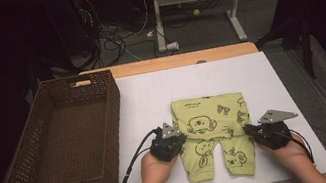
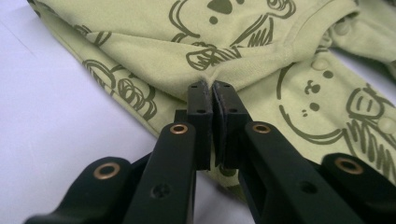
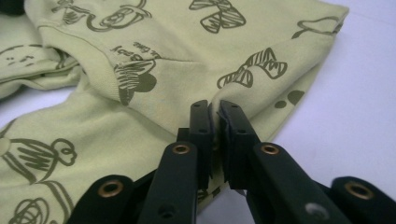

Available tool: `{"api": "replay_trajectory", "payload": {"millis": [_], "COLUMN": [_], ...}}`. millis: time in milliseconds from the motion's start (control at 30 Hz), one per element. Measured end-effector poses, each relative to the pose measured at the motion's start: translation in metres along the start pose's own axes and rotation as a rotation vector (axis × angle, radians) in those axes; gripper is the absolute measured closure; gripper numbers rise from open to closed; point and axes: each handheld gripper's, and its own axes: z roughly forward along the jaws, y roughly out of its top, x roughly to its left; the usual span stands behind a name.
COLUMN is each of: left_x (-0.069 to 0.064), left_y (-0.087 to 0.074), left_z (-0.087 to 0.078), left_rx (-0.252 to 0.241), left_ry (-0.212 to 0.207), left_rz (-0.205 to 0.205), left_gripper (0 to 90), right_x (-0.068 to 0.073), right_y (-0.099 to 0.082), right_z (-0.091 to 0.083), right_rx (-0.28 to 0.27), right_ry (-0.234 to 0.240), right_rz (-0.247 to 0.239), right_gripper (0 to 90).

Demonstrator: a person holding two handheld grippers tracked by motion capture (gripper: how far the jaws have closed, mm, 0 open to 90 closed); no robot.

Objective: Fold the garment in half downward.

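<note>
The right gripper (image 3: pixel 215 109) pinches a fold of the green baby garment (image 3: pixel 187 70) (printed with dark cartoon bows).

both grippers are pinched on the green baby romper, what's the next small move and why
Probably lift both hands together and carry the pinched fold forward, away from the person. The left gripper and right gripper are each shut on an edge of the light green printed baby romper, at opposite sides of it. The romper lies flat on the white table, already folded across, legs toward the person, so another fold looks likely.
</note>
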Motion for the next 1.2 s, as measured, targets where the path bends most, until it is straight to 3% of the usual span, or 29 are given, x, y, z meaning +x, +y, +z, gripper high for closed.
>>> {"api": "replay_trajectory", "payload": {"millis": [1200], "left_x": [0.000], "left_y": [-0.004], "left_z": [-0.007], "left_rx": [-0.075], "left_ry": [-0.027], "left_rz": [0.014], "left_gripper": [83.4], "right_x": [0.001], "right_y": [0.001], "right_z": [-0.013], "right_rx": [-0.059], "right_ry": [-0.002], "right_rz": [-0.014], "right_gripper": [88.2]}}
